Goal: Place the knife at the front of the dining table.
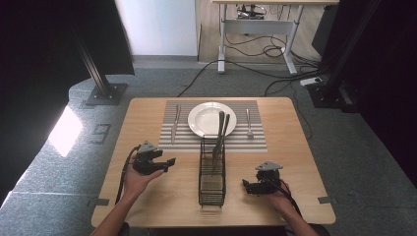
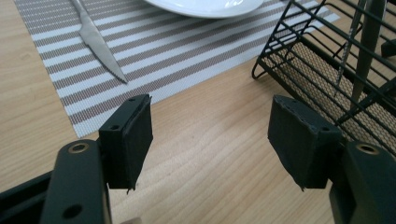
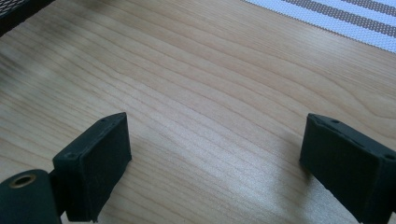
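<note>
A white plate (image 1: 206,115) sits on a striped placemat (image 1: 255,142), with a knife (image 1: 174,125) to its left and a fork (image 1: 249,123) to its right. In front of the mat stands a black wire caddy (image 1: 212,172), and two dark-handled utensils (image 1: 221,130) lean out of it. My left gripper (image 1: 168,163) is open left of the caddy, low over the wood, jaws pointing toward it. My right gripper (image 1: 246,186) is open right of the caddy. The left gripper (image 2: 212,116) has nothing between its jaws, with the knife (image 2: 100,44) and caddy (image 2: 317,70) ahead. The right gripper (image 3: 217,130) is empty over bare wood.
The wooden table (image 1: 147,196) has bare wood on both sides of the caddy. A plate (image 2: 205,5) edge and placemat (image 2: 177,51) lie ahead of the left gripper. Black frame posts (image 1: 98,73) and floor cables (image 1: 275,73) lie beyond the table.
</note>
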